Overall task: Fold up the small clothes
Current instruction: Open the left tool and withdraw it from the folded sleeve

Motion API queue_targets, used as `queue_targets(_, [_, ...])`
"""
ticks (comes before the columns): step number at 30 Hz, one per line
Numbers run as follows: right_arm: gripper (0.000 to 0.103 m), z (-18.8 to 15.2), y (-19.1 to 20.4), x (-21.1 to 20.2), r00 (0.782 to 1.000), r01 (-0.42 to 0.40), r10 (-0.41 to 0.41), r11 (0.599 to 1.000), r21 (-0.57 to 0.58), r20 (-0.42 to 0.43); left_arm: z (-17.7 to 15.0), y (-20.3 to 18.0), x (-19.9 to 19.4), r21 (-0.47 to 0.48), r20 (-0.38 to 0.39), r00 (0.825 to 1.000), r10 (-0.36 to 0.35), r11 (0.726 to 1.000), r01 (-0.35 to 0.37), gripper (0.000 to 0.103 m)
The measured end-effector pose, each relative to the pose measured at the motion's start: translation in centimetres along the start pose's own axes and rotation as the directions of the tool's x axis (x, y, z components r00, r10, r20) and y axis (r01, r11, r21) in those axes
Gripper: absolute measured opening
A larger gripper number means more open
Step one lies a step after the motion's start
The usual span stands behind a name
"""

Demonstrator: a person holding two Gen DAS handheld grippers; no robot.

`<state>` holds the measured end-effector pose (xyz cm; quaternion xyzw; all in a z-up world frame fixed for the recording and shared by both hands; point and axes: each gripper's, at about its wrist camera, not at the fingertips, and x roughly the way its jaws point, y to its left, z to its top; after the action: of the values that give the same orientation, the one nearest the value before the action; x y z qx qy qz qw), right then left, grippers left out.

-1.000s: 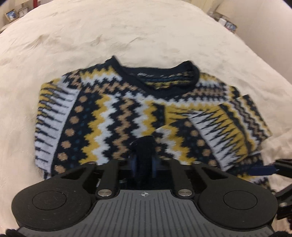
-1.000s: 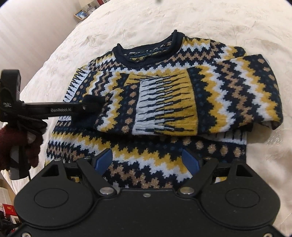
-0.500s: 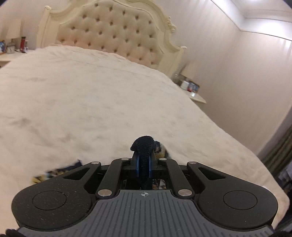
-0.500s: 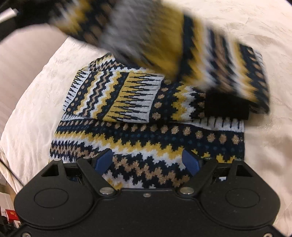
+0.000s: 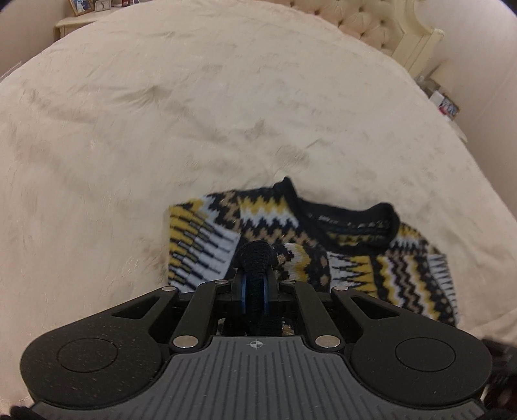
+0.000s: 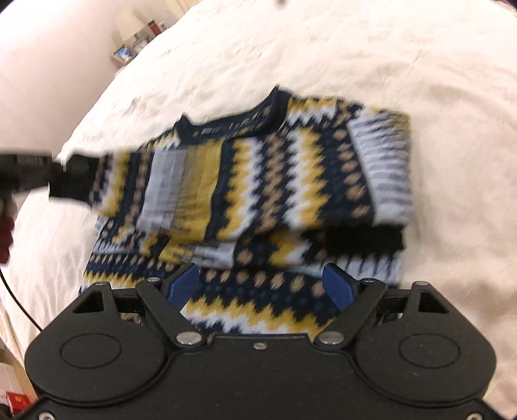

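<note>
left claw [image 5: 255, 284] has carried sleeve cuff [image 5: 255, 258] leftward, sleeve [image 6: 200, 190] now across sweater [image 6: 258, 307]

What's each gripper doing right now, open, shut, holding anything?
Left gripper: jaws shut on the dark ribbed cuff of the navy, yellow and white zigzag knit sweater.
Right gripper: jaws open, holding nothing, above the sweater.

bed [image 5: 194, 113] – cream cover | tufted headboard [image 5: 374, 22] | nightstand [image 5: 74, 22] – frames

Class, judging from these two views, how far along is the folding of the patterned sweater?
Done: one sleeve lies folded across the sweater on the bed. In hand: the left gripper, shut, carries the other sleeve's cuff across. Left: laying it down, folding the body; the right gripper hovers open.
</note>
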<state>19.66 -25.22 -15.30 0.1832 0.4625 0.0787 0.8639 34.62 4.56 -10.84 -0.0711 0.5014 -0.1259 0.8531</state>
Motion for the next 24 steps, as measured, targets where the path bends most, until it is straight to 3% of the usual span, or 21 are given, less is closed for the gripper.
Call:
queue_targets(6, [0.089, 2.9, -2.1, 1.5, 0.998, 0.037, -0.038, 0.999, 0.013, 0.043, -0.8, 1.6, 2.3, -0.005, -0.033, 0.999, 0.04, 0.999, -0.041, 0.009])
queue_targets(10, [0.088, 3.6, -4.7, 4.3, 0.998, 0.054, -0.049, 0.994, 0.1, -0.044, -1.3, 2.4, 4.3, 0.013, -0.07, 0.995, 0.071, 0.997, -0.07, 0.009])
queue_targets(14, [0.089, 3.7, -5.1, 4.9, 0.997, 0.045, -0.039, 0.994, 0.1, -0.059, -2.1, 2.6, 5.8, 0.063, -0.088, 0.99, 0.111, 0.992, -0.105, 0.013])
queue_targets(19, [0.09, 3.1, -4.4, 4.8, 0.997, 0.056, -0.053, 0.997, 0.052, -0.054, -3.0, 3.0, 6.5, 0.115, -0.064, 0.985, 0.161, 0.982, -0.153, 0.034])
queue_targets(23, [0.09, 3.1, -4.2, 5.0, 0.997, 0.062, -0.06, 0.997, 0.041, -0.05, -3.1, 3.0, 6.6, 0.169, -0.049, 0.981, 0.189, 0.969, -0.178, 0.044])
queue_targets(24, [0.09, 3.2, -4.2, 5.0, 0.997, 0.064, -0.062, 0.997, 0.039, -0.052, -3.1, 3.0, 6.6, 0.172, -0.044, 0.976, 0.213, 0.964, -0.202, 0.056])
